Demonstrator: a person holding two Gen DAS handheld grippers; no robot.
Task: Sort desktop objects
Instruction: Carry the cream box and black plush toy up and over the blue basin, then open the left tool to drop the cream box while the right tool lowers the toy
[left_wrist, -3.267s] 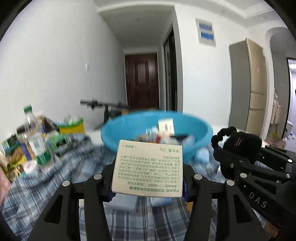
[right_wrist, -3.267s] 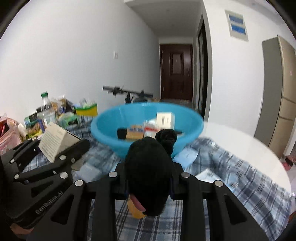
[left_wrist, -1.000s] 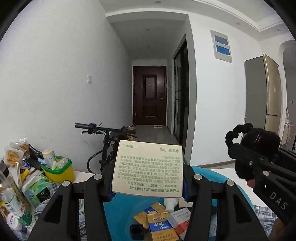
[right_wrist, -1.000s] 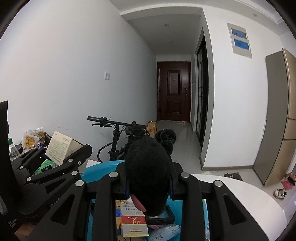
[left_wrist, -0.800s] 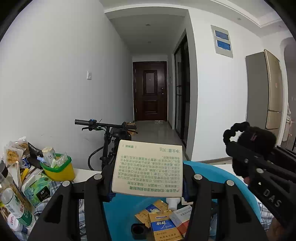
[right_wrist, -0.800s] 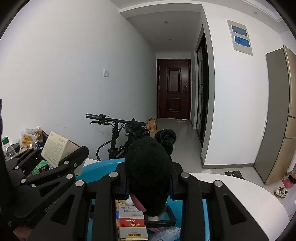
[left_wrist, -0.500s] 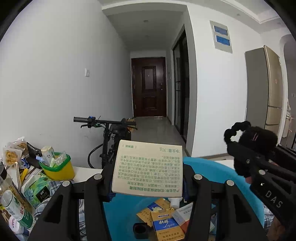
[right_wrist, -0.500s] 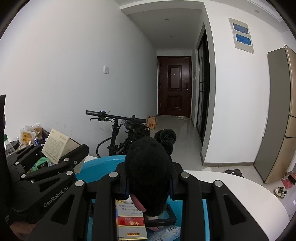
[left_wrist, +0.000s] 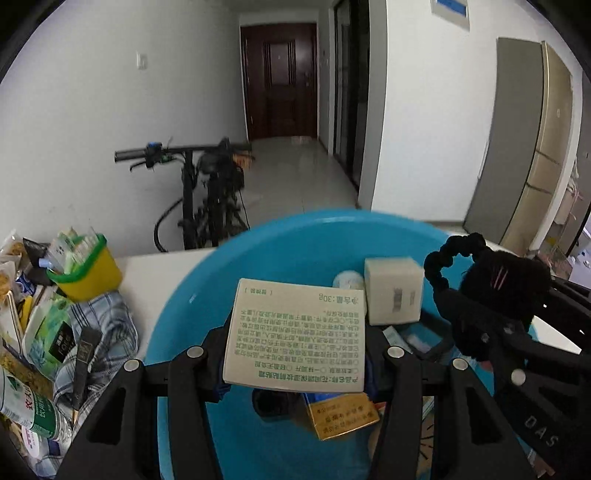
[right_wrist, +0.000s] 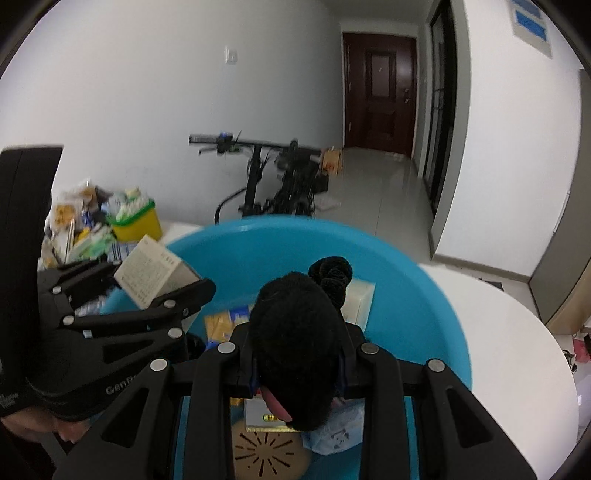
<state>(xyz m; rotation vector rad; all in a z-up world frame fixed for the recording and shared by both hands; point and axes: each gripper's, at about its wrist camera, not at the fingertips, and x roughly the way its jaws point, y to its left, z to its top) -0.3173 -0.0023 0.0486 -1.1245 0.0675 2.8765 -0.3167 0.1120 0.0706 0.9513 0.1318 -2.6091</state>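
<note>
You have a cream box (left_wrist: 295, 338) printed with green text clamped flat-face-up over the blue basin (left_wrist: 288, 243), its print upside down to you. Beside it, your black fuzzy toy (right_wrist: 295, 347), with a looped tail and a pink tongue, hangs over the same basin. Inside lie a pale cube box (left_wrist: 393, 301), a gold packet (left_wrist: 341, 415) and other small packs.

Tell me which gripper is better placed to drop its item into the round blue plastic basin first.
Right, marginally. The right gripper holds the black fuzzy plush toy over the middle of the blue plastic basin; the left gripper holds its cream printed box nearer the basin's left rim.
</note>
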